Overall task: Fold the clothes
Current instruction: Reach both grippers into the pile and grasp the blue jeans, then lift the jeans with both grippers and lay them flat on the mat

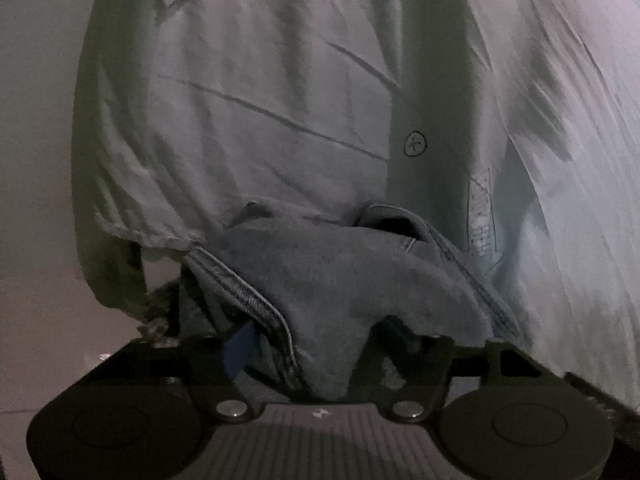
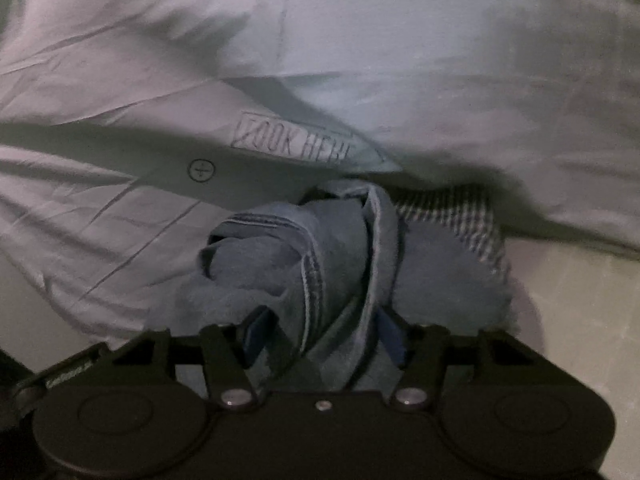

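Note:
A pale grey-blue shirt (image 1: 280, 92) hangs in front of both cameras, creased, with a round button (image 1: 415, 143) on its placket. My left gripper (image 1: 316, 344) is shut on the shirt's darker blue collar (image 1: 320, 280), which bunches over the fingers and hides most of them; a blue pad (image 1: 239, 346) shows at the left. In the right wrist view the same shirt (image 2: 360, 40) fills the frame, with a button (image 2: 201, 170) and a printed label (image 2: 294, 142). My right gripper (image 2: 320, 332) is shut on a twisted bunch of the collar (image 2: 320, 256).
A light, plain surface (image 1: 36, 240) shows behind the shirt at the left, and again as a pale surface (image 2: 580, 320) at the lower right of the right wrist view. A striped fabric patch (image 2: 460, 216) sits beside the collar.

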`<state>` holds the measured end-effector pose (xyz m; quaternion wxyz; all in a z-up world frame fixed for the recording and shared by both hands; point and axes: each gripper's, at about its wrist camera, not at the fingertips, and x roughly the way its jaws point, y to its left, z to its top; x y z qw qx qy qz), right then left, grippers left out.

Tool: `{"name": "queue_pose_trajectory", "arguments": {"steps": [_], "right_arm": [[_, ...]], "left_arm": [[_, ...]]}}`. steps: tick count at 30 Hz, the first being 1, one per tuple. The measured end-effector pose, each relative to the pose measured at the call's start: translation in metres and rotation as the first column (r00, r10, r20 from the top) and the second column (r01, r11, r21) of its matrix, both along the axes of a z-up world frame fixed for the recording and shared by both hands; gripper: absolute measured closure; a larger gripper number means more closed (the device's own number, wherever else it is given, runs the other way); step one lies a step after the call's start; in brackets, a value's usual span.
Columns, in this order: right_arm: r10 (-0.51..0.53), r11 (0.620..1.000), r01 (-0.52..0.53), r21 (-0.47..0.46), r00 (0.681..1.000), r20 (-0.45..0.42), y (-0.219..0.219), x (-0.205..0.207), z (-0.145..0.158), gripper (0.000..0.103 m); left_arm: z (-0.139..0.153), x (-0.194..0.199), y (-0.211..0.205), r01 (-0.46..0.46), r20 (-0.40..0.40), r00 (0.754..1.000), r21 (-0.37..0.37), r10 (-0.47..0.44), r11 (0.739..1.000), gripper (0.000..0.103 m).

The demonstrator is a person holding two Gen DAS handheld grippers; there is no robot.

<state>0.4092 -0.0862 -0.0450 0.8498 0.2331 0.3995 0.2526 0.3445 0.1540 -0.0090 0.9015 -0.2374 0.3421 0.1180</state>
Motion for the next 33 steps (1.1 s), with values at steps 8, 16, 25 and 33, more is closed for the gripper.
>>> {"name": "queue_pose_trajectory", "arguments": {"steps": [8,16,25,33], "right_arm": [[0.017,0.998,-0.007,-0.058,0.982,0.187,0.001,-0.028,0.034,0.085],[-0.106,0.994,0.095,0.047,0.916,0.388,-0.061,-0.106,0.109,0.086],[-0.397,0.915,0.377,0.146,0.77,0.5,-0.197,-0.258,0.147,0.086],[-0.596,0.751,0.65,0.116,0.592,0.542,-0.331,-0.436,0.151,0.086]], "left_arm": [[0.019,-0.01,-0.019,-0.017,0.072,0.997,0.062,0.012,0.998,0.085],[0.081,-0.056,-0.066,0.095,0.216,0.969,0.123,-0.12,0.988,0.087],[0.13,-0.151,-0.187,0.392,0.298,0.858,0.147,-0.419,0.908,0.088],[0.111,-0.268,-0.336,0.714,0.218,0.653,0.143,-0.725,0.685,0.087]]}}
